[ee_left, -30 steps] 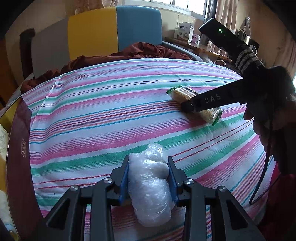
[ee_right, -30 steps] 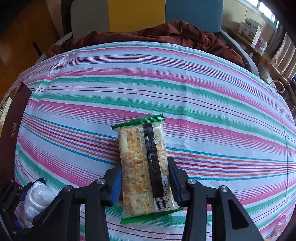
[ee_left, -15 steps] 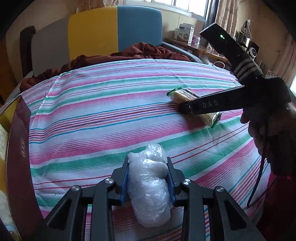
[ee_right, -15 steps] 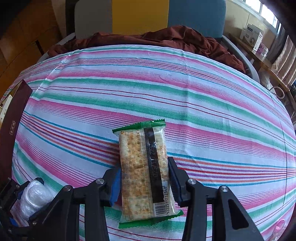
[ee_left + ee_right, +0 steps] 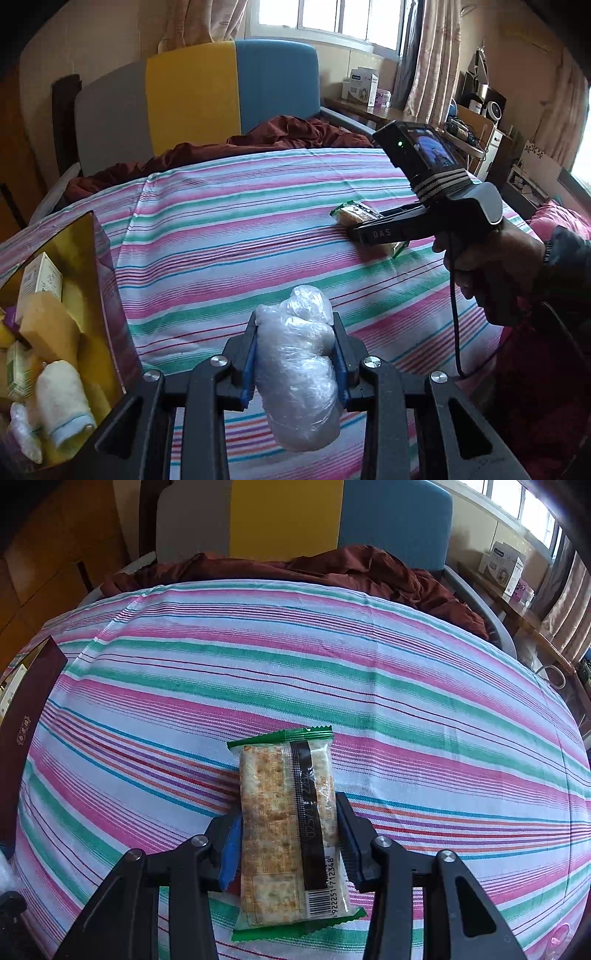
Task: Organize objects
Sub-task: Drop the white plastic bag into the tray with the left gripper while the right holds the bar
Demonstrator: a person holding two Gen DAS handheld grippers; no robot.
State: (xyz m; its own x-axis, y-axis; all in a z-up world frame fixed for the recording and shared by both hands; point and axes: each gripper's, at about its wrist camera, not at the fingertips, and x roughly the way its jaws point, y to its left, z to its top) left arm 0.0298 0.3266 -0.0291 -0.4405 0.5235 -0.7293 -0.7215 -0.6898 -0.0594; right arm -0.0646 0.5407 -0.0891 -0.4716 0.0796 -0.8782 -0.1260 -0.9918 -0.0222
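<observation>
Left wrist view: the left gripper (image 5: 295, 354) is being seen pinching a clear plastic-wrapped bundle (image 5: 299, 373), its pads pressed against both sides; the bundle's contents cannot be made out through the crinkled film. The bundle is being held above the near edge of the striped bedsheet (image 5: 229, 236). At the left edge of the sheet, an open box (image 5: 99, 295) is being cut off by the frame; the objects inside are only partly visible and their printing is unreadable. The lettering "DAS" is being shown on the right gripper (image 5: 364, 230), which is hiding part of the cracker packet (image 5: 354, 214).

Right wrist view: the right gripper (image 5: 288, 845) is being seen clamping the cracker packet (image 5: 288, 827) near the middle of the sheet (image 5: 406, 686). A barcode reading "922251 712348" is being displayed; its first digit is hidden. The gold characters on the box's maroon wall (image 5: 26, 720) are too small to read.
</observation>
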